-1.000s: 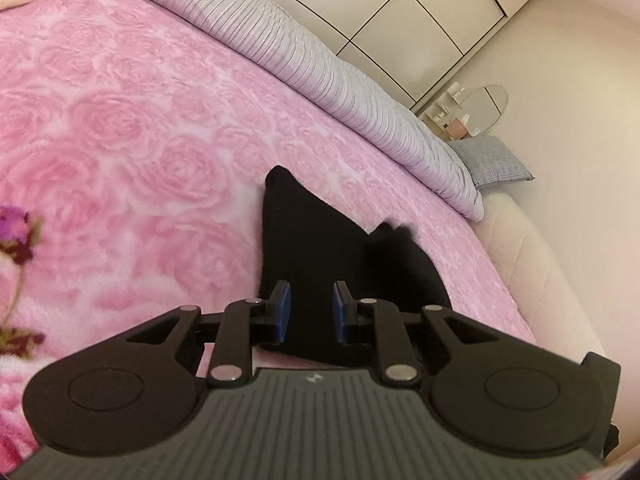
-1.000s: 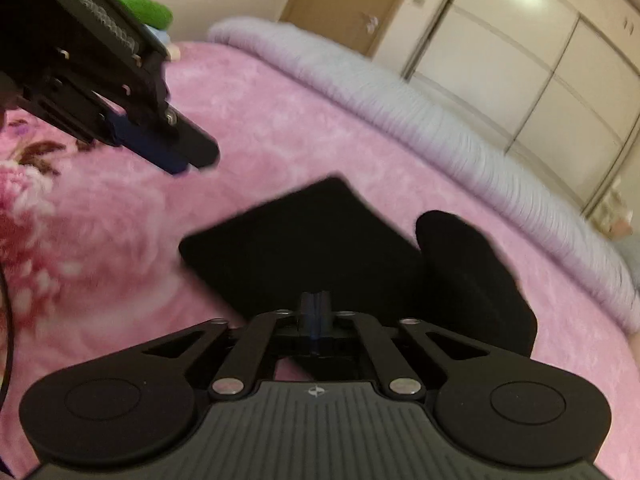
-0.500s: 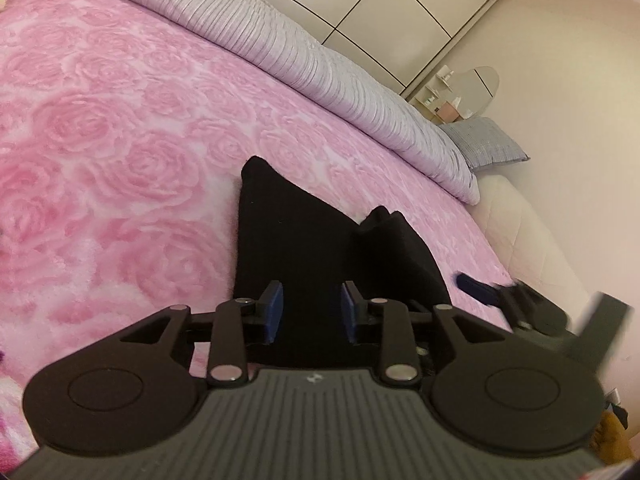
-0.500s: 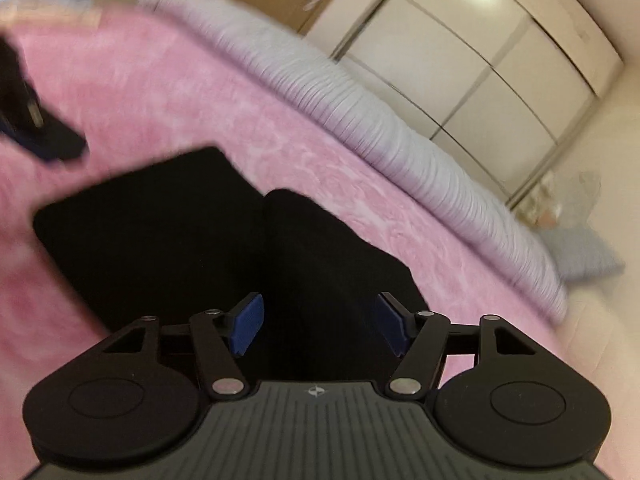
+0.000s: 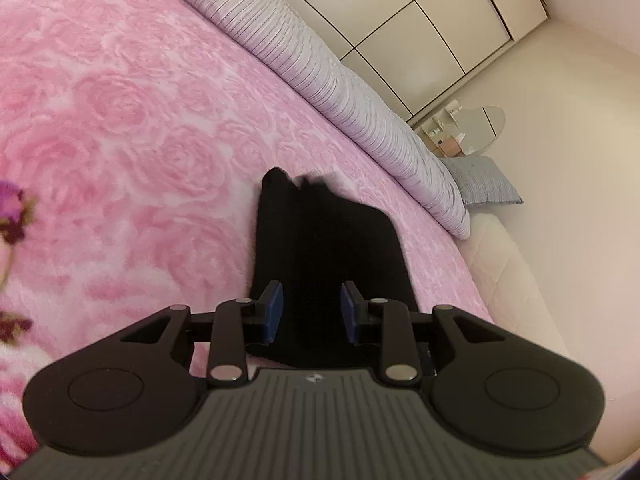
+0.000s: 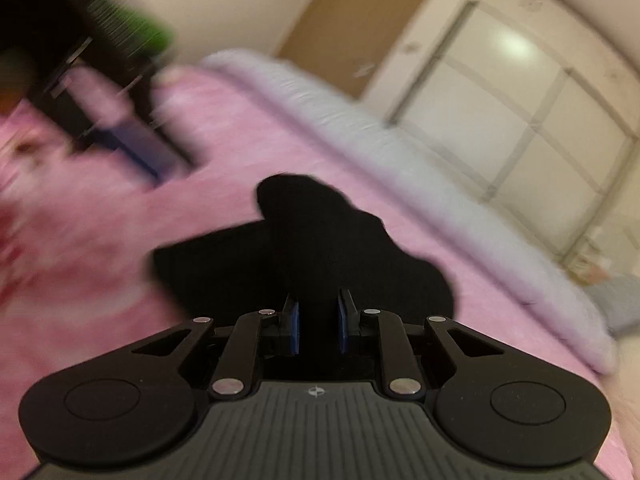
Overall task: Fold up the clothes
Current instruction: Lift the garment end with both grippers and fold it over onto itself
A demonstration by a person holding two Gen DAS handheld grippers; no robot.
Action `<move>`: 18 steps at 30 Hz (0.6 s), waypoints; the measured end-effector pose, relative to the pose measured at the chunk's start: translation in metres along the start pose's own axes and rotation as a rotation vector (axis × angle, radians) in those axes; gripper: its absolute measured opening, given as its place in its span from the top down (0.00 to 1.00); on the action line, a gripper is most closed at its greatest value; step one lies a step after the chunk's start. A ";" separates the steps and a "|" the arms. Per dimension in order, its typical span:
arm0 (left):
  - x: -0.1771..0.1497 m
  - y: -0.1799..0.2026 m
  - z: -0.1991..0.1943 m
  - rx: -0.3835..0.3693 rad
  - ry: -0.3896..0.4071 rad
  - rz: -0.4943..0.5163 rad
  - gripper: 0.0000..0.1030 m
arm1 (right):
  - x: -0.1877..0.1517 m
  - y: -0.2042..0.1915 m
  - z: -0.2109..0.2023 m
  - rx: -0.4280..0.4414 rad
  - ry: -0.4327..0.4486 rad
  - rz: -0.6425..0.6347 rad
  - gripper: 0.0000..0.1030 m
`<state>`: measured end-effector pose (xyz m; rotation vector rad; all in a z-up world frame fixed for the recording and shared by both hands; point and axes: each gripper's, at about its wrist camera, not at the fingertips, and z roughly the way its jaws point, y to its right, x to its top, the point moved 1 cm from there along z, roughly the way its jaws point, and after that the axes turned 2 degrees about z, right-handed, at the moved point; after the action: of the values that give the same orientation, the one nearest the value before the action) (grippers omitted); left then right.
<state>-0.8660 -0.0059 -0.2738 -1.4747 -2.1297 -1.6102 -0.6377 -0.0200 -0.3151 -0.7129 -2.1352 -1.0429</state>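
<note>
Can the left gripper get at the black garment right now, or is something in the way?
Probably yes. The left gripper is open with the black garment lying directly ahead on the pink blanket, nothing between them.

Black garment (image 5: pixel 328 248): one, lying on the bed. Pink rose-patterned blanket (image 5: pixel 120 120): one. Striped lilac duvet (image 5: pixel 320 64): one, rolled along the far side of the bed. Grey checked pillow (image 5: pixel 480 180): one. Grippers: two, the left gripper (image 5: pixel 311 312) and the right gripper (image 6: pixel 318 326), each with two blue-padded fingers. Wardrobe (image 5: pixel 420 24): one, with several pale door panels. Oval mirror (image 5: pixel 486 130): one. Brown door (image 6: pixel 360 28): one. Small items by the mirror: too small to count.
</note>
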 end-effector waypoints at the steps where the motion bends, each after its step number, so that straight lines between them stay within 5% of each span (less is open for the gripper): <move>1: 0.000 0.000 -0.001 0.000 -0.001 -0.007 0.75 | -0.005 -0.009 0.006 0.005 -0.019 -0.024 0.73; 4: 0.000 0.001 -0.005 -0.017 0.000 -0.031 0.69 | -0.002 -0.010 0.004 -0.003 -0.019 -0.038 0.57; 5: 0.002 0.001 -0.005 -0.024 0.001 -0.045 0.68 | 0.001 -0.004 0.002 0.016 -0.024 -0.011 0.44; 10: 0.009 0.002 -0.001 -0.089 0.002 -0.142 0.64 | 0.000 0.042 -0.023 0.039 -0.010 0.189 0.40; 18: 0.011 -0.006 0.024 -0.173 -0.046 -0.356 0.57 | -0.061 0.159 -0.012 0.109 -0.180 1.105 0.40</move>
<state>-0.8660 0.0195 -0.2822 -1.2339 -2.4444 -1.9365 -0.4834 0.0442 -0.2796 -1.6823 -1.4853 -0.2525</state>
